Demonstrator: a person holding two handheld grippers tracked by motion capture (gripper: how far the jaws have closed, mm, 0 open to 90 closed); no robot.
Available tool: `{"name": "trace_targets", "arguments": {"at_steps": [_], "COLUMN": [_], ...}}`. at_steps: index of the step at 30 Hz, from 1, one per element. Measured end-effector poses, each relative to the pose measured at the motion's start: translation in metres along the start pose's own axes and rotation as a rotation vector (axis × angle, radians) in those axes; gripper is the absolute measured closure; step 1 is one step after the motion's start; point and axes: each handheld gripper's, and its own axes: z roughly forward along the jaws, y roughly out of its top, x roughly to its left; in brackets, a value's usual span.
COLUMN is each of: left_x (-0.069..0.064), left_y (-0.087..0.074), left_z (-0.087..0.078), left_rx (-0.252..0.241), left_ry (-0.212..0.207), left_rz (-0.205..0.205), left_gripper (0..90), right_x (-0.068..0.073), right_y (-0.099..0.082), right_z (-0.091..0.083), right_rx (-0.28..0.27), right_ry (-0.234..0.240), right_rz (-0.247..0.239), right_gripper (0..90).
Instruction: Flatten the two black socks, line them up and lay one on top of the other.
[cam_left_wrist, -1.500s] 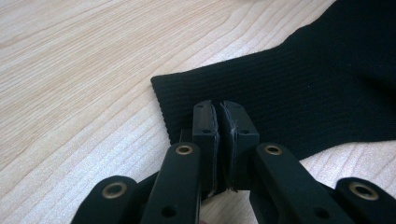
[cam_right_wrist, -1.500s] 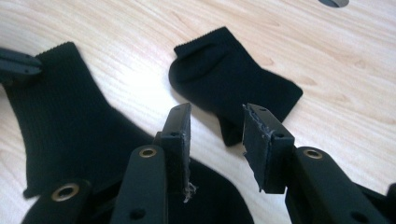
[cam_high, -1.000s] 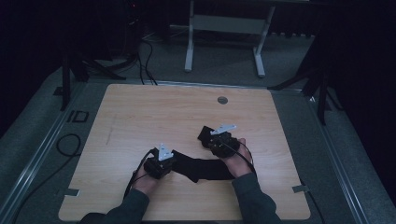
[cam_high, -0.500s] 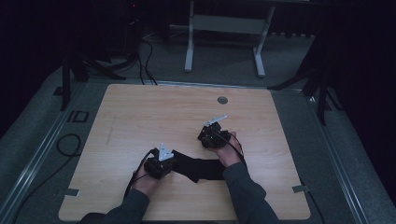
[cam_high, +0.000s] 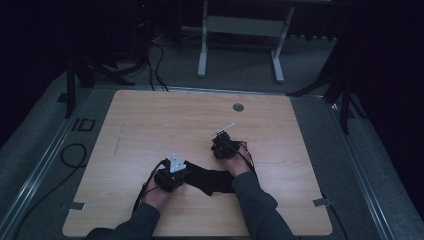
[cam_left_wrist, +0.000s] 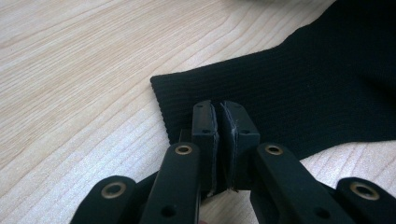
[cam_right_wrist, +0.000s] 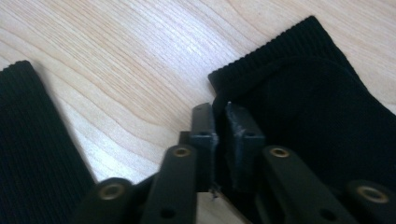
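Observation:
A black ribbed knit cloth (cam_high: 212, 181) lies on the wooden table (cam_high: 150, 125) near its front edge, between the person's hands. My left gripper (cam_high: 185, 176) is at the cloth's left end. Its jaws (cam_left_wrist: 219, 122) are pinched shut on the hem of the cloth (cam_left_wrist: 303, 88). My right gripper (cam_high: 218, 153) sits at the far right of the cloth. Its jaws (cam_right_wrist: 219, 125) have just been closing and now clamp the edge of the cloth (cam_right_wrist: 308, 93) by a corner. Another ribbed black piece (cam_right_wrist: 28, 144) lies to the left in the right gripper view.
A small round grommet (cam_high: 238, 107) is set in the table near its far edge. Beyond the table stands a grey metal frame (cam_high: 240, 30) on the floor. Cables (cam_high: 70, 155) lie on the floor at the left.
My right gripper has moved left and slightly down onto the cloth's far right edge, with the forearm following. The left gripper and the cloth's left end have stayed put.

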Motion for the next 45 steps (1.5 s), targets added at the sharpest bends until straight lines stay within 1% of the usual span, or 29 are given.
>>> {"name": "trace_targets", "arguments": {"at_steps": [4,10,13,17,19,23,27,28,29,31,32,36,40,42,43,45], "left_x": [0.0,0.0,0.0,0.0,0.0,0.0,0.0,0.0,0.0,0.0,0.0,0.0,0.0,0.0,0.0,0.0], "left_y": [0.0,0.0,0.0,0.0,0.0,0.0,0.0,0.0,0.0,0.0,0.0,0.0,0.0,0.0,0.0,0.0], "left_z": [0.0,0.0,0.0,0.0,0.0,0.0,0.0,0.0,0.0,0.0,0.0,0.0,0.0,0.0,0.0,0.0], "left_rx": [0.0,-0.001,-0.002,-0.004,-0.004,-0.002,-0.002,-0.002,-0.002,-0.002,-0.002,-0.003,-0.002,-0.003,-0.003,-0.003], "left_ry": [0.001,0.001,0.002,0.002,0.001,-0.002,-0.001,-0.001,-0.002,0.0,-0.001,-0.001,0.0,-0.002,-0.002,-0.002], "left_rz": [0.0,0.001,0.0,-0.001,-0.001,-0.001,0.001,0.001,0.0,0.001,0.0,-0.003,-0.002,-0.003,-0.003,-0.002], "left_gripper": [84.4,84.4,84.4,84.3,84.2,84.2,84.1,84.1,84.1,84.1,84.1,84.1,84.1,84.1,84.1,84.1], "right_x": [0.0,0.008,0.017,0.029,0.035,0.042,0.044,0.044,0.044,0.043,0.043,0.037,0.024,0.017,0.014,0.008], "right_y": [-0.001,-0.003,-0.002,-0.001,-0.001,0.0,0.001,0.002,0.002,0.003,0.003,0.003,-0.001,-0.007,-0.01,-0.019], "right_z": [-0.001,-0.001,-0.001,0.001,0.001,0.002,-0.006,-0.008,-0.013,-0.02,-0.024,-0.038,-0.057,-0.066,-0.069,-0.075], "right_rx": [0.007,0.01,0.01,0.003,0.0,-0.02,-0.054,-0.063,-0.078,-0.102,-0.117,-0.156,-0.197,-0.219,-0.232,-0.241], "right_ry": [0.009,0.053,0.055,0.074,0.088,0.103,0.14,0.146,0.16,0.177,0.179,0.194,0.188,0.183,0.173,0.138], "right_rz": [0.006,0.008,-0.011,-0.049,-0.059,-0.066,-0.054,-0.052,-0.04,-0.043,-0.045,-0.027,-0.005,0.005,0.012,0.022], "right_gripper": [87.2,87.6,87.6,87.5,87.5,87.6,88.3,88.4,88.4,88.5,88.6,88.8,88.8,88.7,88.6,88.6]}}
